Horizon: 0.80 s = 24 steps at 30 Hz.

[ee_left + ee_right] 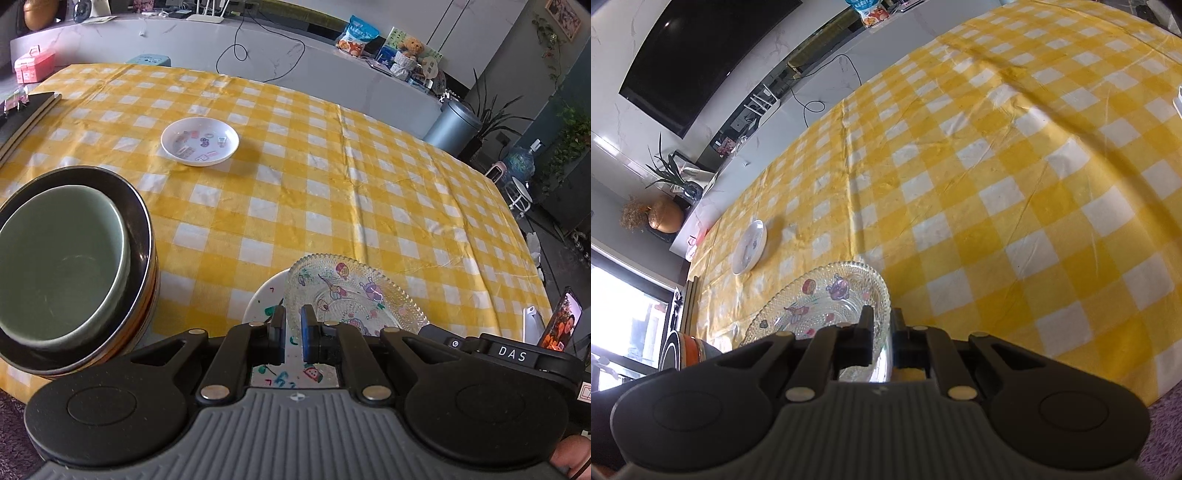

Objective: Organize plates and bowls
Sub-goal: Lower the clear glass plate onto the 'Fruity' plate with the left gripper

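Between my claws: both of them gripped one clear glass plate (354, 291) from opposite sides, holding it over the near edge of the yellow checked tablecloth (332, 192).
Left claw (293, 325): its two pads were pressed together on the near rim of the glass plate, the blue pad faces showing on either side of the rim.
Right claw (882, 332): it was clamped on the beaded rim of that same plate, with most of the plate spreading away to the left of its fingers.
Under the glass plate: a white plate with small coloured pictures (264, 306) lay just below my left claw; I could not tell whether the two plates touched.
Left of my left claw: a green bowl (55, 262) sat inside a dark bowl with an orange band (140, 236), close beside me.
Ahead of my left claw: a small white dish with printed figures (200, 141) lay well apart, alone on the cloth.
Far left corner: a stack of dark boards (26, 114) rested at the table edge.
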Motion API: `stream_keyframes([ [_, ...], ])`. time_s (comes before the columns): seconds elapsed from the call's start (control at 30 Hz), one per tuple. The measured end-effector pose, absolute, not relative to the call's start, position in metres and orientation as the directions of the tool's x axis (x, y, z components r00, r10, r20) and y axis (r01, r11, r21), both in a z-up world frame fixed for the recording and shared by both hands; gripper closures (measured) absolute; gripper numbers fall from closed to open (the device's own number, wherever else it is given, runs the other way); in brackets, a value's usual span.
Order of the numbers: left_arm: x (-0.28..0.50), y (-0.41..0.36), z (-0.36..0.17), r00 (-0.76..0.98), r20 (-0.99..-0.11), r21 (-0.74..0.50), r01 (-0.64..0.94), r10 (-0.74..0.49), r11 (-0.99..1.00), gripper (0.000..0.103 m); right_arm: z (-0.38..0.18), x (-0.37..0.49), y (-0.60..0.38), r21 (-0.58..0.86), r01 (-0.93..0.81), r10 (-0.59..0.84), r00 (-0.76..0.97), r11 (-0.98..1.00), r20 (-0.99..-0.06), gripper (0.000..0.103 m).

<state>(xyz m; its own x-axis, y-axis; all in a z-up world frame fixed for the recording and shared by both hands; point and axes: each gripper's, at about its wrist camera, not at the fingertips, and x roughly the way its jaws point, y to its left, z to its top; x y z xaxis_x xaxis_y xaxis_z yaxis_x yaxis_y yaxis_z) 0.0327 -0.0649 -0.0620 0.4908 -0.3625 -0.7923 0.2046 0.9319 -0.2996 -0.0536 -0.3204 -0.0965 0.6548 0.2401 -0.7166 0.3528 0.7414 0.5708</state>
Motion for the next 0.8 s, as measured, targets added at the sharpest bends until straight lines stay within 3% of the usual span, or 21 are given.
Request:
stream_keyframes([
  [0.63,0.013,-0.064,-0.082,0.552,-0.79,-0.187,0.198,-0.267,0.962,0.095,-0.098,-0.047,-0.281,0.381,0.266,0.135,0.637,0.885,-0.759,0.096],
  [0.67,0.012,-0.065,-0.081,0.554,-0.781,-0.2,0.218,-0.29,0.955,0.103,-0.098,-0.047,-0.279,0.368,0.261,0.127,0.638,0.893,-0.76,0.096],
  [0.8,0.002,-0.082,-0.074,0.59,-0.752,-0.144,0.287,-0.293,0.947,0.103,-0.096,-0.046,-0.269,0.343,0.226,0.124,0.644,0.912,-0.755,0.098],
])
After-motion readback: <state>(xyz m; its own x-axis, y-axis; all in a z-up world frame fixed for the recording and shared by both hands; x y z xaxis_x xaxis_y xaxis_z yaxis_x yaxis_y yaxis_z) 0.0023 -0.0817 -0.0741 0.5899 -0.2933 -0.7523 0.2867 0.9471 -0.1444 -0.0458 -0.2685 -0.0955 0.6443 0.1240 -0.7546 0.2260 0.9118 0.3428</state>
